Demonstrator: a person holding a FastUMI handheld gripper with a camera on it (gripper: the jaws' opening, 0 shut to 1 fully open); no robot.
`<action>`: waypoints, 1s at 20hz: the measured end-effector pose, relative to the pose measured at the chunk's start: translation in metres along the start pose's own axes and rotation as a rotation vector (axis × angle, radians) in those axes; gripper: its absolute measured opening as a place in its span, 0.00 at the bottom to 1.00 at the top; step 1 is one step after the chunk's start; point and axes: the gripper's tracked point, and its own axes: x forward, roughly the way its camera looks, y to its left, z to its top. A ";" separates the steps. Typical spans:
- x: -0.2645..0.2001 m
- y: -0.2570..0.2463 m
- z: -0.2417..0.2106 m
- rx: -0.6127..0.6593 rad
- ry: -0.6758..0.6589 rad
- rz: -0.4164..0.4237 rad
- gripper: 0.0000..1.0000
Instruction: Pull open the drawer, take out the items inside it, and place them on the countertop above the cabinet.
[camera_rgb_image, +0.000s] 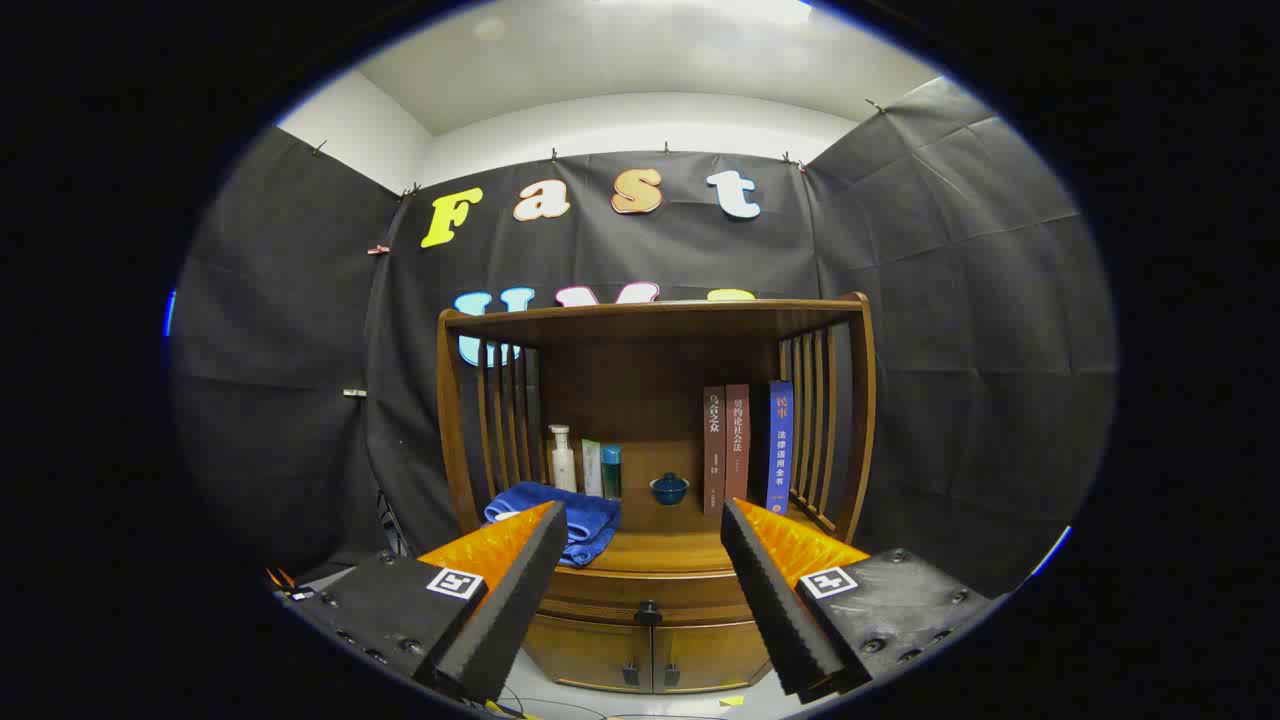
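A wooden cabinet (655, 560) stands ahead against the booth wall. Its drawer (640, 592) is closed, with a small dark knob (648, 610) at its middle, just below the countertop (660, 548). My gripper (642, 520) is open, its two fingers spread wide with nothing between them. The knob shows in the gap between the fingers, some way beyond them. The inside of the drawer is hidden.
On the countertop lie a folded blue towel (570, 520), a white pump bottle (563, 460), two small tubes (602, 470), a dark blue lidded bowl (669, 488) and three upright books (745, 445). Slatted sides and a top shelf (655, 315) enclose it. Two lower doors (650, 655) sit under the drawer.
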 end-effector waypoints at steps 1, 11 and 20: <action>0.000 0.000 -0.001 -0.001 0.007 0.001 0.99; 0.004 -0.001 -0.003 -0.006 0.016 -0.017 0.99; 0.004 -0.001 -0.005 -0.016 0.044 -0.014 0.99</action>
